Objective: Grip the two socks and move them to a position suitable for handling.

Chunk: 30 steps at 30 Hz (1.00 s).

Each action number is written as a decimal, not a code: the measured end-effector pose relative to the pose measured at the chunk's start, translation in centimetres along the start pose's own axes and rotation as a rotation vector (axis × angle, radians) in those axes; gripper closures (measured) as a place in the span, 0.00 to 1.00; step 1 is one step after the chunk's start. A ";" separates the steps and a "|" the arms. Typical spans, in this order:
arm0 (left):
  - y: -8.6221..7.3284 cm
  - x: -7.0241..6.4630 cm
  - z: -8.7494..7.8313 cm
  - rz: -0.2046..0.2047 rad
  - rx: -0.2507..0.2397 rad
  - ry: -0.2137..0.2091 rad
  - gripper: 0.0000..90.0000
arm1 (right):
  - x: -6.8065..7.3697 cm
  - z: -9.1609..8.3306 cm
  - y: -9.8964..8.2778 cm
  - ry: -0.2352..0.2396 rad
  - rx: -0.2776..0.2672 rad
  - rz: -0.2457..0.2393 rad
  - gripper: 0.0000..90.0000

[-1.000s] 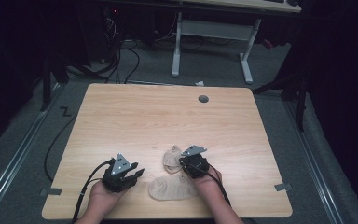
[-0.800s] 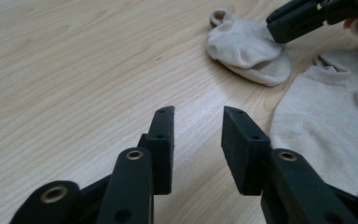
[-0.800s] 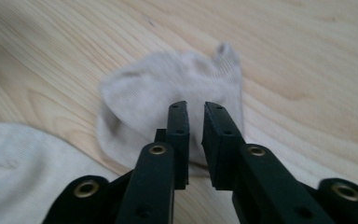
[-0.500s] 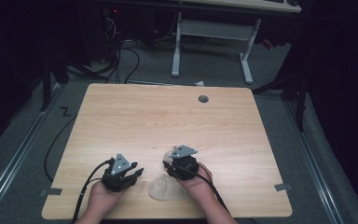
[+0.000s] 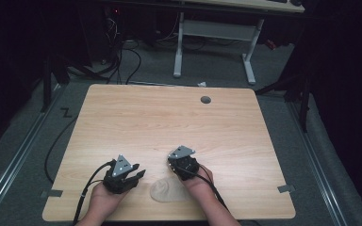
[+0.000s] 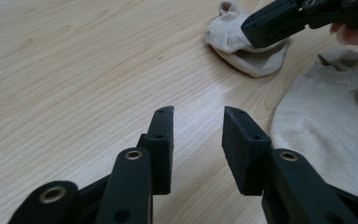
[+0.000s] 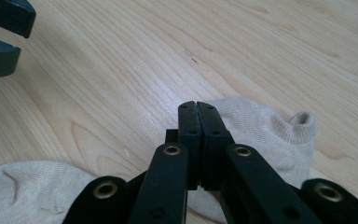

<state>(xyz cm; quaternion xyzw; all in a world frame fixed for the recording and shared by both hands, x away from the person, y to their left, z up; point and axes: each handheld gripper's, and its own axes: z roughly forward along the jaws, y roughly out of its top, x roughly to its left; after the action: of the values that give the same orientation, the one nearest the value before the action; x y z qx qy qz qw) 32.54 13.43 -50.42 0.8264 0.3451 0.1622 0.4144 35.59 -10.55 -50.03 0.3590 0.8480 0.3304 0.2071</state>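
On the table, right tool has closed over one sock

The right gripper covered the middle of one beige sock, so whether its closed jaws pinched fabric could not be told. The other sock, beside it, was cut off at the frame's bottom edge.

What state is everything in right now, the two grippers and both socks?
left gripper, open, nothing between its jaws.
right gripper, shut, jaws just closed, no cloth seen between them, tips over the bunched sock.
bunched sock, crumpled on the table, cuff gaping.
flat sock, spread flat on the table, beside the left gripper but apart from it.
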 end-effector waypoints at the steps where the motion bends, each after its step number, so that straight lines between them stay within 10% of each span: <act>1: 0.0 0.0 0.0 0.000 -0.001 0.000 0.71 | 0.0 -0.1 0.0 0.002 -0.006 0.001 1.00; 19: 0.0 0.1 0.2 -0.002 0.000 0.006 0.71 | -1.0 -1.9 0.4 -0.007 -0.074 0.031 0.99; 25: 0.0 0.0 0.0 0.003 -0.002 0.005 0.71 | -0.7 -0.1 0.3 0.010 -0.020 0.044 0.64; 30: 0.0 0.0 0.0 0.008 -0.001 0.005 0.71 | -0.9 1.7 0.2 -0.004 0.033 0.042 0.71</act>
<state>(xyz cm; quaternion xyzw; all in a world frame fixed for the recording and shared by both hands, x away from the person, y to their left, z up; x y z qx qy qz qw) 32.58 13.44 -50.42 0.8271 0.3428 0.1663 0.4133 37.29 -10.44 -50.99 0.3806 0.8452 0.3198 0.1961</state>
